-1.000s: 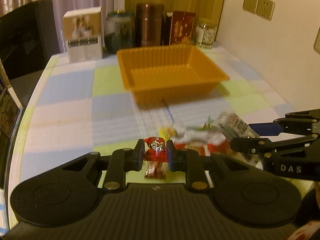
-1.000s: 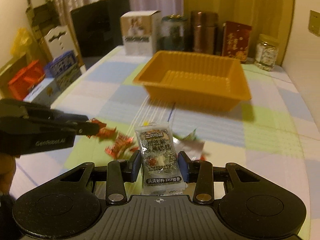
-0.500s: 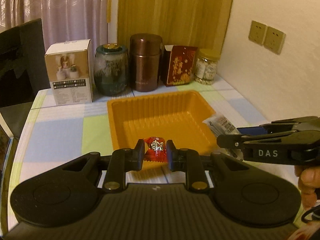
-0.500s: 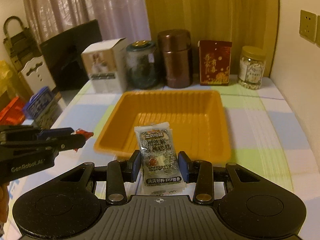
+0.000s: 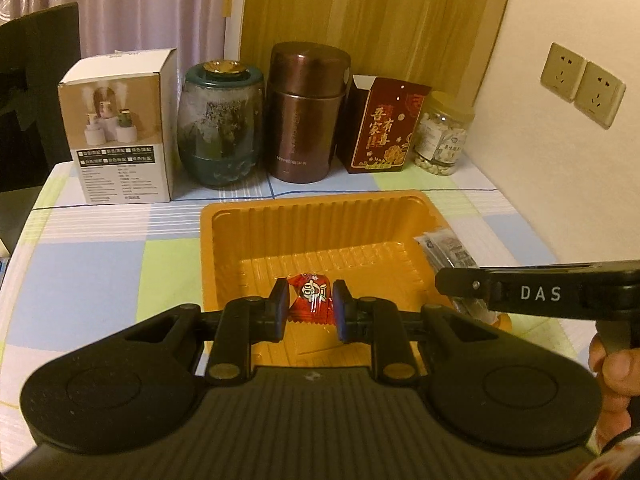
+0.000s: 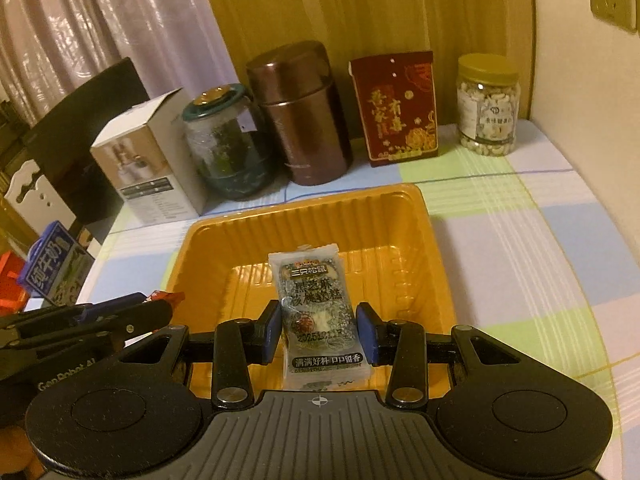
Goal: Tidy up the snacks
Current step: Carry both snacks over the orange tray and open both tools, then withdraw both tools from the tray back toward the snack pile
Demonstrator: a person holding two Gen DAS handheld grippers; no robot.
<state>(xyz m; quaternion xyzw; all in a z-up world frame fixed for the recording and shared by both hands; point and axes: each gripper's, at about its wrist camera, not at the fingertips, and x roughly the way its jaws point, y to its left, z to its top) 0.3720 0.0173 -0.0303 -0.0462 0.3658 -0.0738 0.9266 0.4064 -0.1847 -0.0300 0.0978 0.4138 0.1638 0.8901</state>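
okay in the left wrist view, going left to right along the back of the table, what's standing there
White box → green-lidded glass jar → brown metal canister → red box with gold characters → clear jar of pale nuts.

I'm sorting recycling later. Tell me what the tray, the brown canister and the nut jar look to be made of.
Tray: thin moulded plastic, glossy orange, by its ribbed walls and sheen.
Brown canister: probably metal, with a polished bronze-brown shine and a seam below the lid; coated plastic is possible.
Nut jar: clear plastic or glass, since the contents show through; yellowish lid, likely plastic.
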